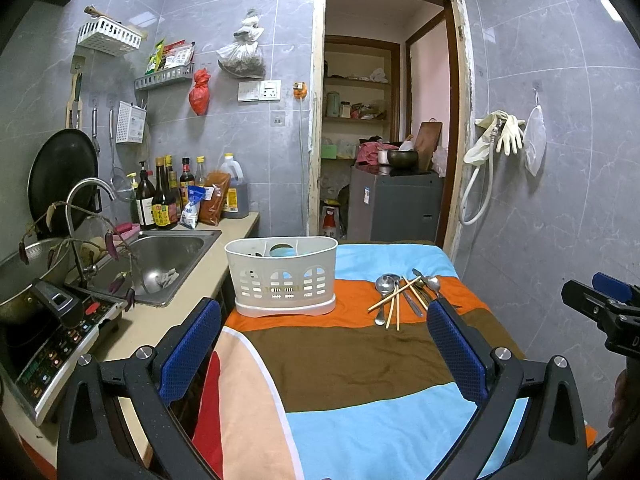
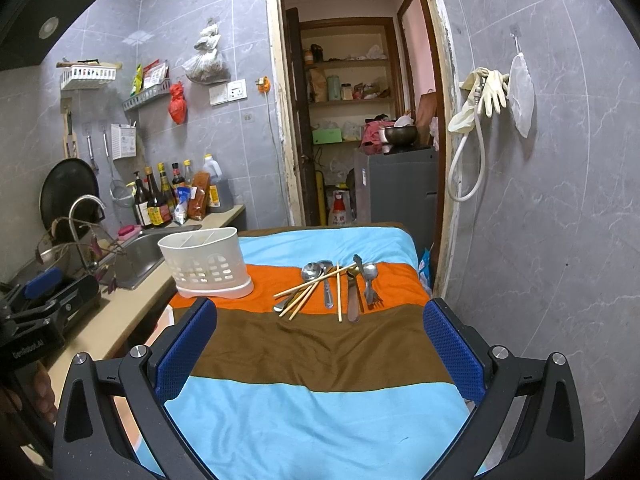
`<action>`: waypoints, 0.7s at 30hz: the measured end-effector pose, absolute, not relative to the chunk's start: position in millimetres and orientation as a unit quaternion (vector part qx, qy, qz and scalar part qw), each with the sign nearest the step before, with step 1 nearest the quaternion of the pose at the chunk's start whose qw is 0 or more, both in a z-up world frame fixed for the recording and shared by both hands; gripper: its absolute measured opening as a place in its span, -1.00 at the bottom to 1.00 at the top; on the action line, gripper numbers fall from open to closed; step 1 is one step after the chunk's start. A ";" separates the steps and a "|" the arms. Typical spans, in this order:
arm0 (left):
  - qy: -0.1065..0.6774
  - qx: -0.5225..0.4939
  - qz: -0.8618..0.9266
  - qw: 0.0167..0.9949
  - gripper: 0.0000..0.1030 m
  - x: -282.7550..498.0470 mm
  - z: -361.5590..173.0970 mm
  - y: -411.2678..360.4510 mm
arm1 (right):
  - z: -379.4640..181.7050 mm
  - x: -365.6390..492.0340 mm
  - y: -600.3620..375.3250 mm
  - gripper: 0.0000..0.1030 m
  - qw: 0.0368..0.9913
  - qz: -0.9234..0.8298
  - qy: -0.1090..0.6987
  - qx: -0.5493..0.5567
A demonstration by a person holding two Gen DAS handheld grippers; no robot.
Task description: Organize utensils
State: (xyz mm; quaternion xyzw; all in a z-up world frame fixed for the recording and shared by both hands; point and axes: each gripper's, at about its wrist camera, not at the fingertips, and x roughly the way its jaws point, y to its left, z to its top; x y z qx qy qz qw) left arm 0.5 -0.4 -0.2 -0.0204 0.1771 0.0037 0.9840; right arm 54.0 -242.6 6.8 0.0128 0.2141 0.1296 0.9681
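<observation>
While both grippers hang above the striped cloth, the loose cutlery lies untouched beside the white slotted plastic utensil caddy (image 1: 281, 276).

Left gripper (image 1: 324, 344) and right gripper (image 2: 320, 340) each have their blue-padded jaws spread wide with nothing between them. Right of the caddy, on the same orange band of the blue, orange and brown striped cloth (image 2: 320, 420) covering the table, rests a heap of steel spoons (image 2: 313, 271), a steel fork (image 2: 371, 286), a table knife (image 2: 353, 300) and pale wooden chopsticks (image 2: 339, 292), crossing one another. Left of the caddy sits a steel sink (image 1: 168, 252).
</observation>
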 end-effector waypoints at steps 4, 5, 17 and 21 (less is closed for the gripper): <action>0.177 -0.020 0.003 0.984 0.96 0.4 0.0 -0.5 | 6.5 54.4 -242.5 1.00 0.968 0.129 0.215 0.014; 0.177 -0.020 0.003 0.984 0.96 0.4 -0.1 -0.4 | 6.5 54.6 -242.4 1.00 0.968 0.129 0.215 0.014; 0.178 -0.019 0.003 0.984 0.96 5.6 -9.3 -2.3 | 6.1 57.3 -241.5 1.00 0.968 0.129 0.215 0.014; 0.179 -0.020 0.003 0.984 0.96 10.0 -11.5 -3.9 | 5.8 58.2 -240.8 1.00 0.968 0.129 0.216 0.014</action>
